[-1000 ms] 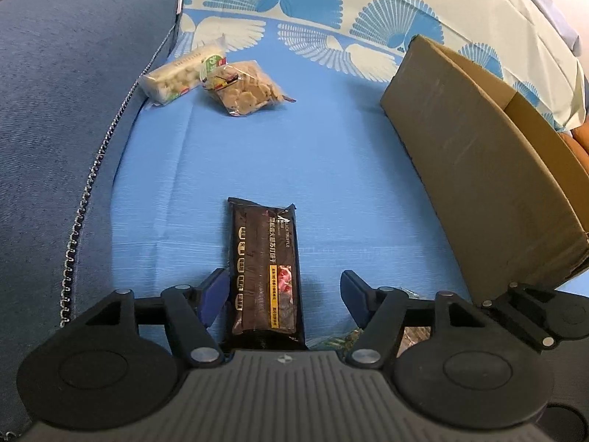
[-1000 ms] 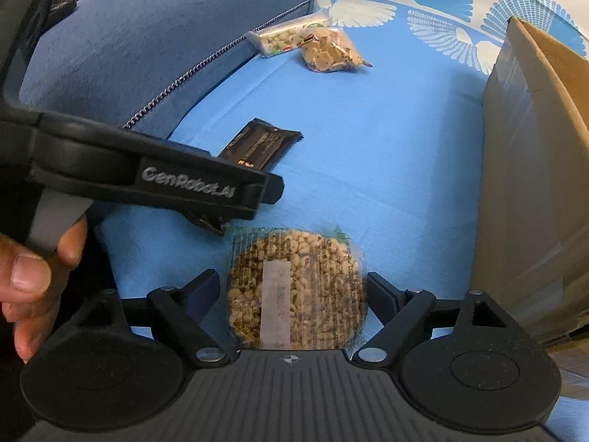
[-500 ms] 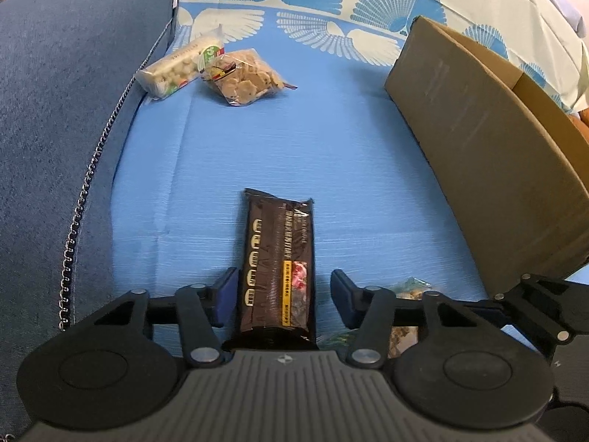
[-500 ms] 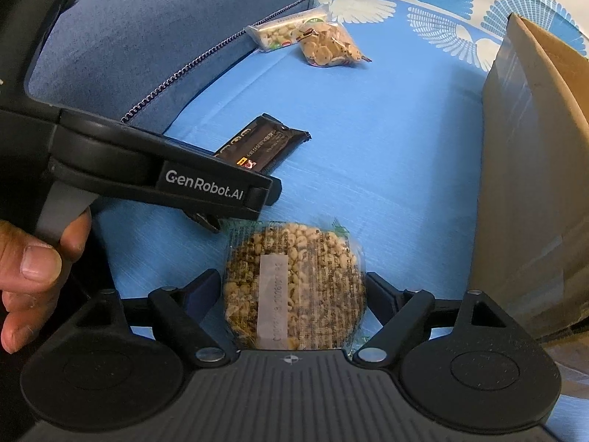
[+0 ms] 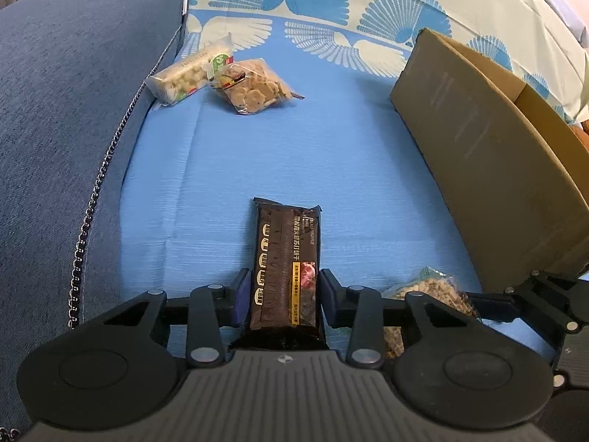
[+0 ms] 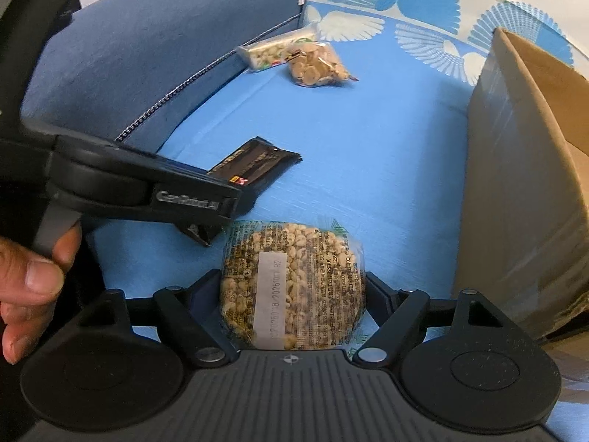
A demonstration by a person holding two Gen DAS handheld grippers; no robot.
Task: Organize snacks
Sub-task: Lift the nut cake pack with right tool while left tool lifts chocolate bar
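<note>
My left gripper (image 5: pixel 282 293) is shut on a dark brown snack bar (image 5: pixel 286 258), its fingers pressing both long sides; the bar also shows in the right wrist view (image 6: pixel 254 164). My right gripper (image 6: pixel 292 289) is shut on a round puffed-grain cake in clear wrap (image 6: pixel 291 287), which also shows in the left wrist view (image 5: pixel 423 294). A cardboard box (image 5: pixel 489 154) stands open on the right, also in the right wrist view (image 6: pixel 522 184). A white nougat pack (image 5: pixel 191 72) and a clear bag of cookies (image 5: pixel 254 86) lie at the far left.
Everything rests on a blue sheet (image 5: pixel 313 154) over a couch seat. The dark blue couch arm (image 5: pixel 66 129) rises along the left. A patterned cushion (image 5: pixel 331 7) backs the seat. The left gripper's body (image 6: pixel 147 188) crosses the right wrist view.
The left gripper's fingers closed in onto the snack bar. The right gripper's fingers closed onto the grain cake. Both views shifted slightly forward.
</note>
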